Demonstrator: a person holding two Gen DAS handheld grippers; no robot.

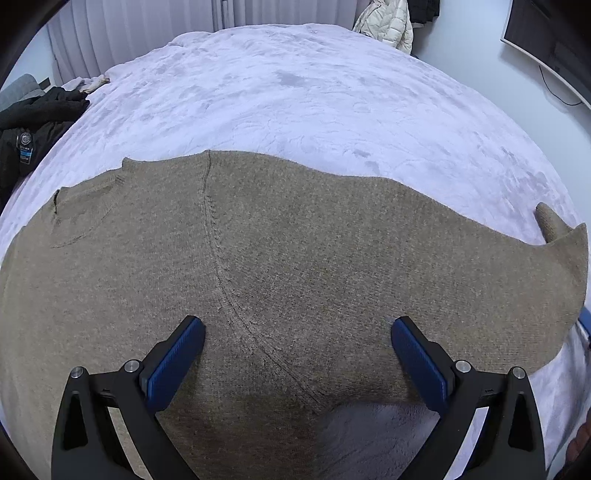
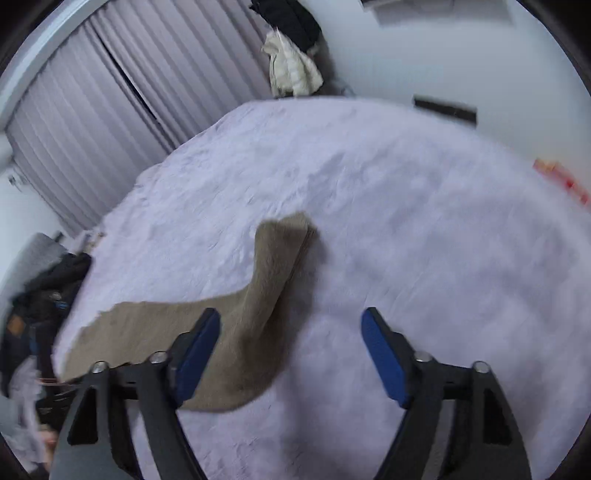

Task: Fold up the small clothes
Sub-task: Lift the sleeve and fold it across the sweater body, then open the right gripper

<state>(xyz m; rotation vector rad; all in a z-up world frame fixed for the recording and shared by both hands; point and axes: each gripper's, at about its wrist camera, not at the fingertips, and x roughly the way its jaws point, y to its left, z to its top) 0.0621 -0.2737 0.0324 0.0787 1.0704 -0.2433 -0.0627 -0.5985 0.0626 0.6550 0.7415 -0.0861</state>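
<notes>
So the tan knit sweater (image 1: 295,266) is spread out flat on the bed (image 1: 295,92), right under and ahead of the left tongs (image 1: 297,332), with its neckline (image 1: 88,206) off to the forward-left and one sleeve (image 2: 273,273) trailing away to the right. My guess is it's laid flat like that so the sleeves can be folded in first, since nothing looks folded over yet. The left tongs are spread wide with nothing between the blue pads (image 1: 177,362), hovering over the shoulder seam (image 1: 218,258) near the armpit; I can't tell if they touch the knit. The right tongs (image 2: 291,325) are gaping too and holding nothing, with the sleeve running forward from the left pad up to its cuff, just ahead and slightly left of centre. That view is a bit blurry, so don't ask me about fine detail. Seems like the sleeve is the obvious next grab, near the cuff, but that's just my read. Around it: a pile of dark clothes (image 1: 33,122) far left of the left tongs at the bed's edge, a cream puffy jacket (image 1: 388,26) hanging way ahead, curtains (image 2: 92,118) behind. Nothing really blocks the fold, and the fuzzy blanket might drag on the knit a little.
</notes>
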